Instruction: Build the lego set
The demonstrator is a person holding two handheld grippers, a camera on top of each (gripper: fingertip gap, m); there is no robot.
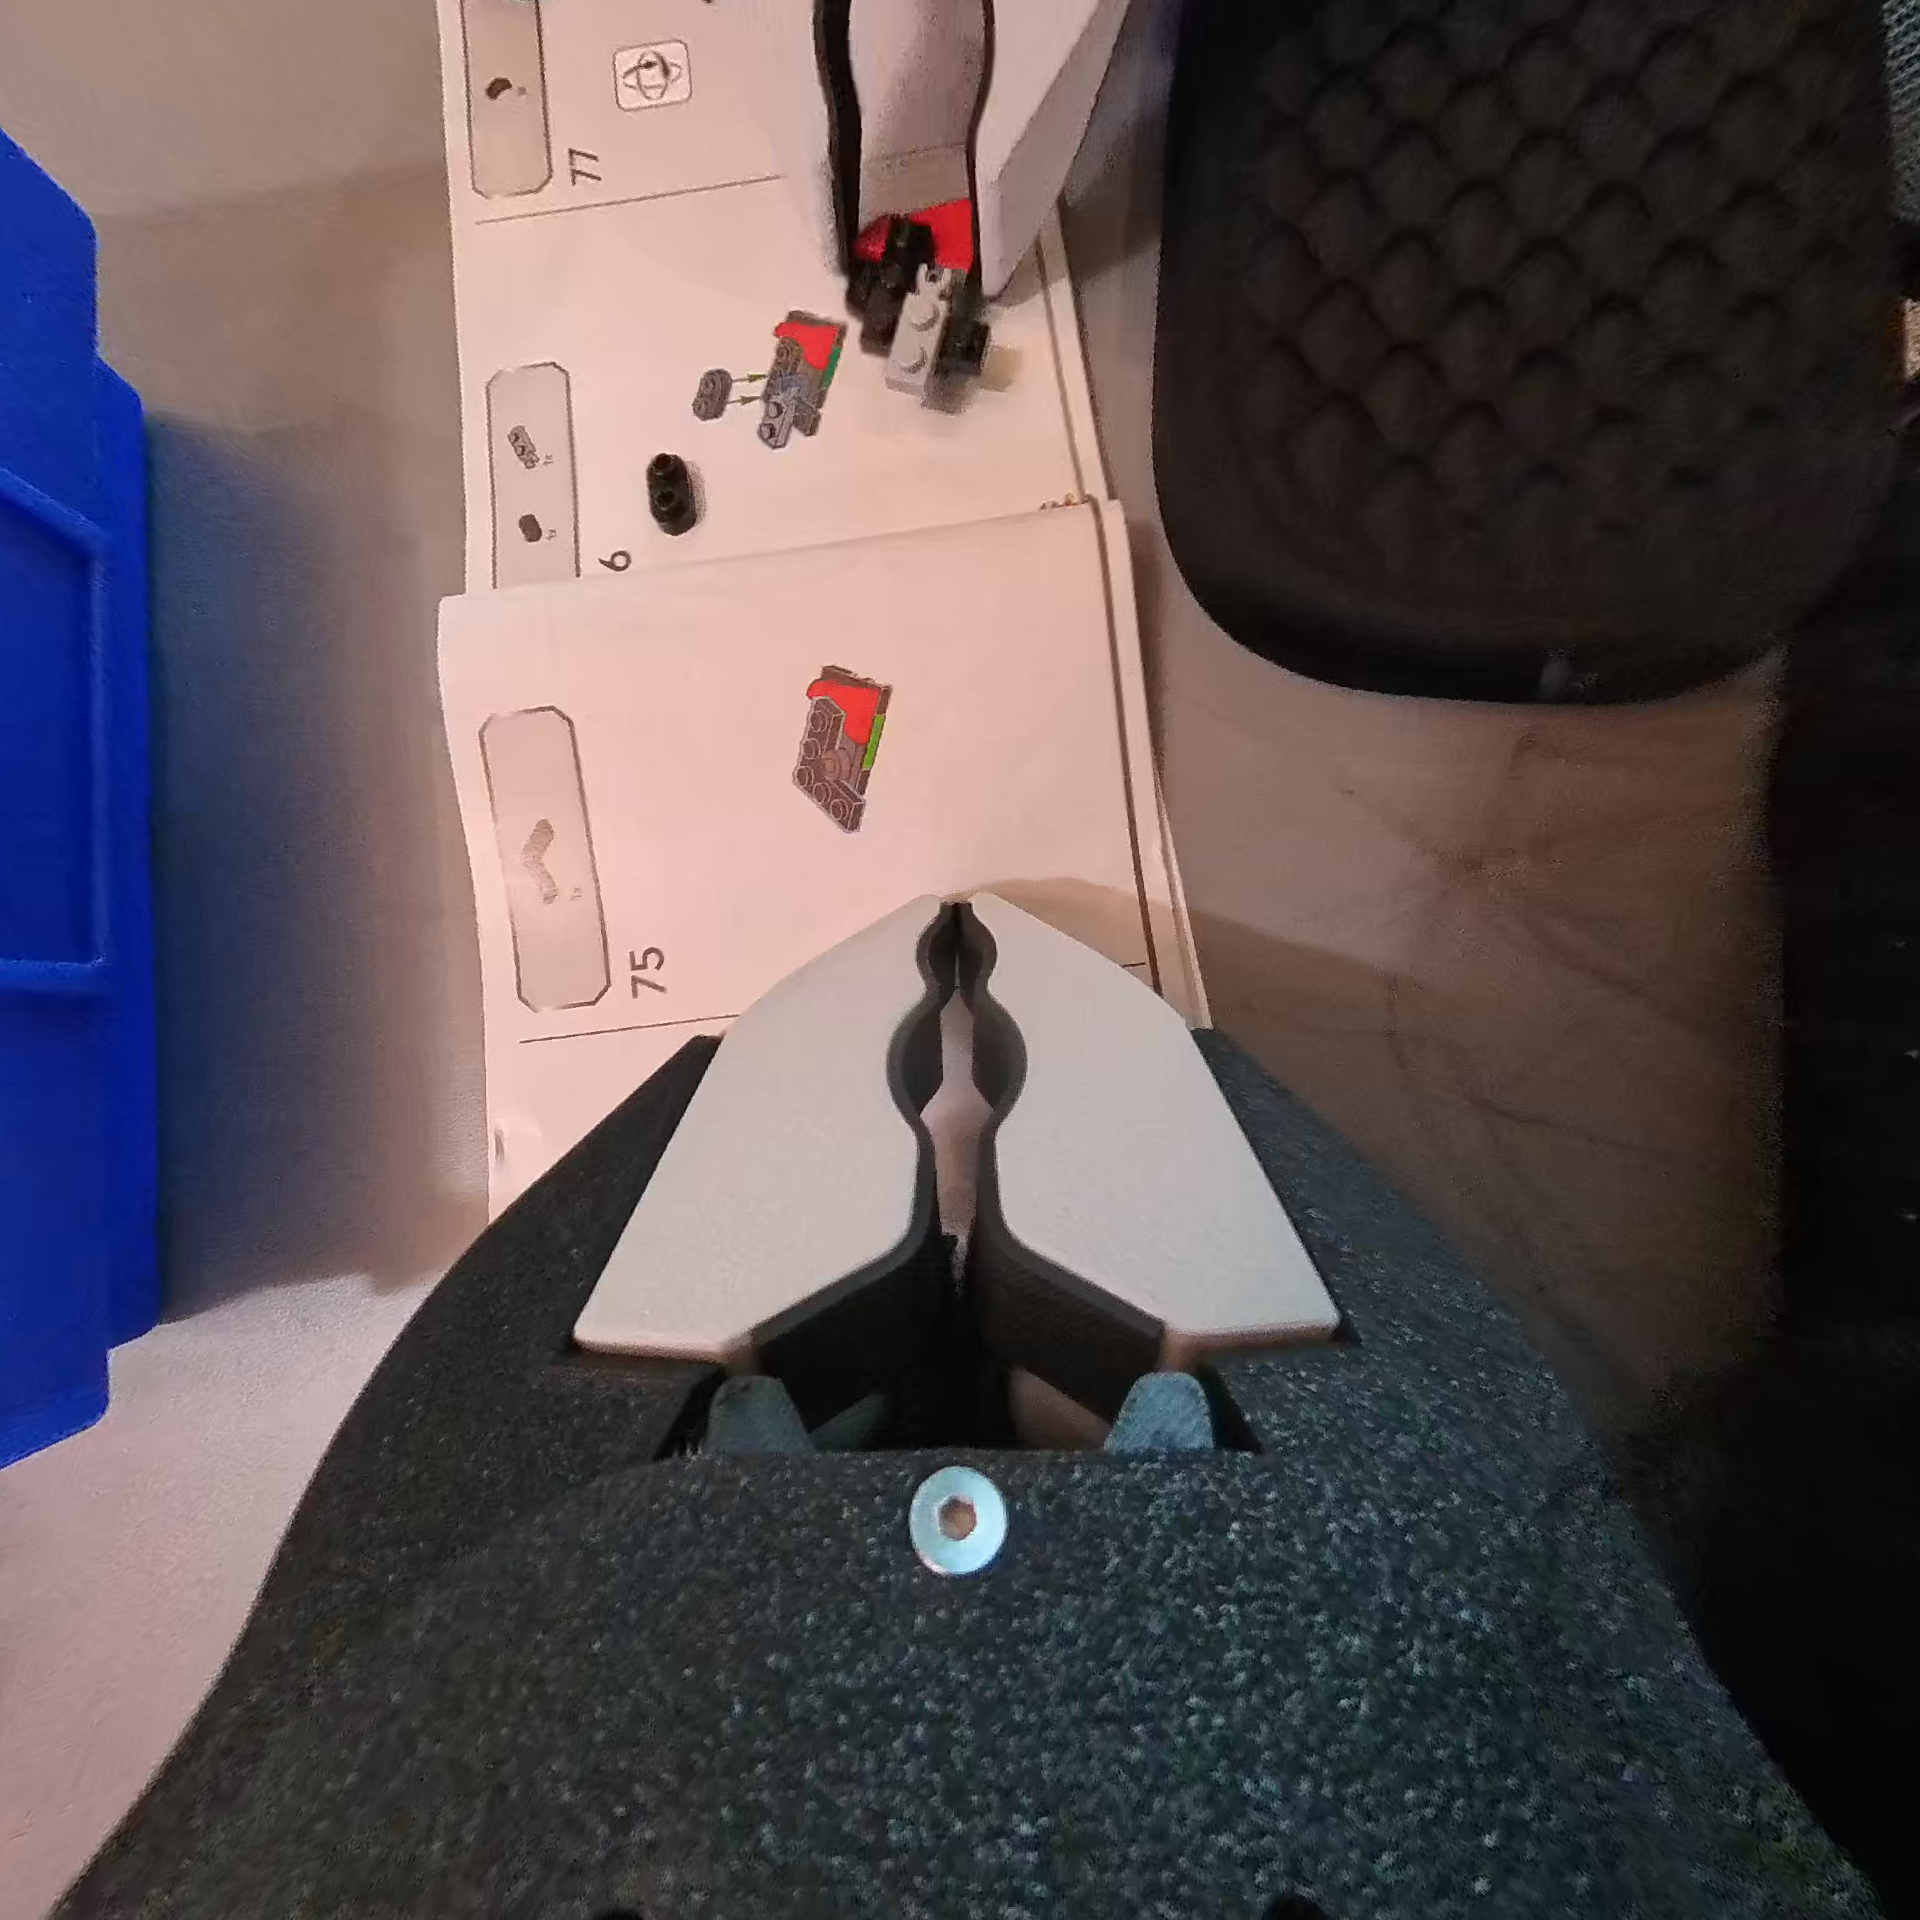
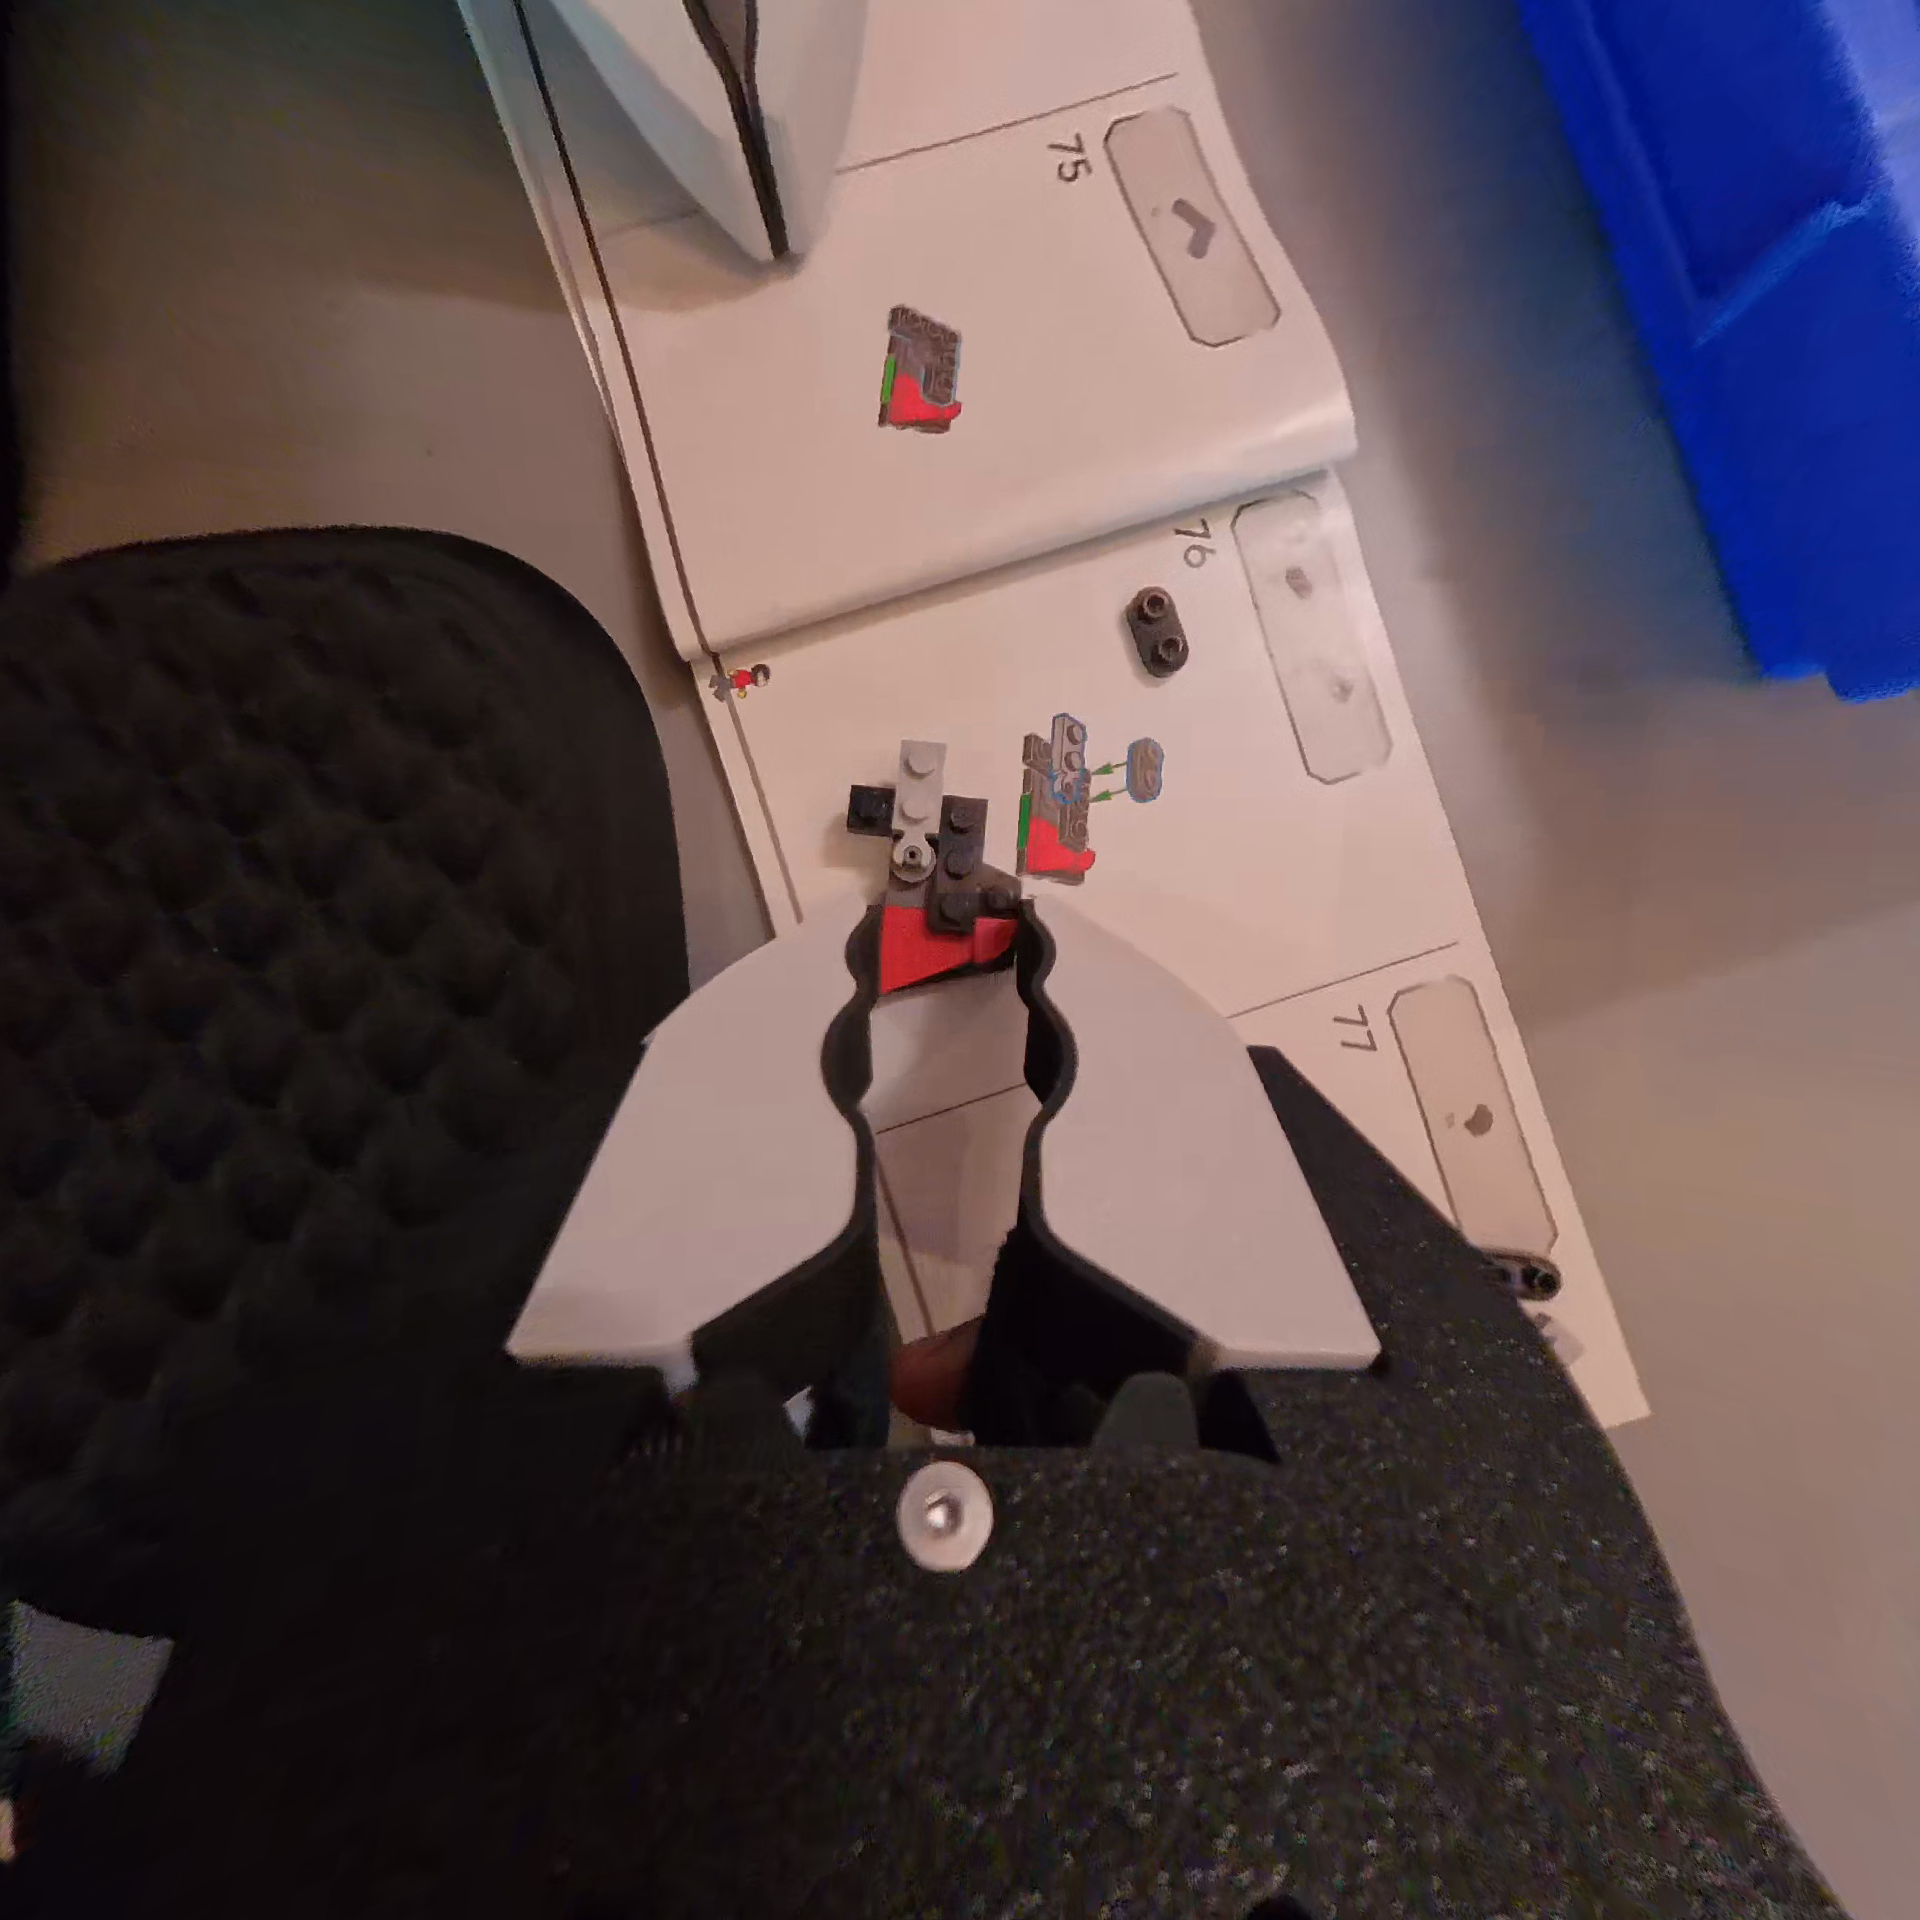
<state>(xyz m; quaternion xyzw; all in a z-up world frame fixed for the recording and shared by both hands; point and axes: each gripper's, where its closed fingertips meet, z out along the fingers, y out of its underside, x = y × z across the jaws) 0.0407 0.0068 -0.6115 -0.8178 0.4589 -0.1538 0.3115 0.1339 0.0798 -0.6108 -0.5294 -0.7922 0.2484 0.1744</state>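
Note:
My right gripper (image 2: 943, 940) is shut on a small lego assembly (image 2: 930, 847) of red, black and grey pieces, held just above the open instruction booklet (image 2: 1039, 499). The same assembly (image 1: 920, 301) shows in the left wrist view at the far end, between the right gripper's fingers. A loose black two-stud rounded plate (image 2: 1158, 631) lies on the booklet page; it also shows in the left wrist view (image 1: 673, 490). My left gripper (image 1: 958, 914) is shut and empty, over the near page of the booklet (image 1: 727, 748).
A blue plastic bin (image 1: 62, 779) stands beside the booklet; it also shows in the right wrist view (image 2: 1745, 312). A black quilted pad (image 1: 1507, 343) lies on the booklet's other side (image 2: 312, 935). A small black pin piece (image 2: 1522, 1273) lies at the booklet's edge. Spacing between my two grippers at the tips: around 12 centimeters.

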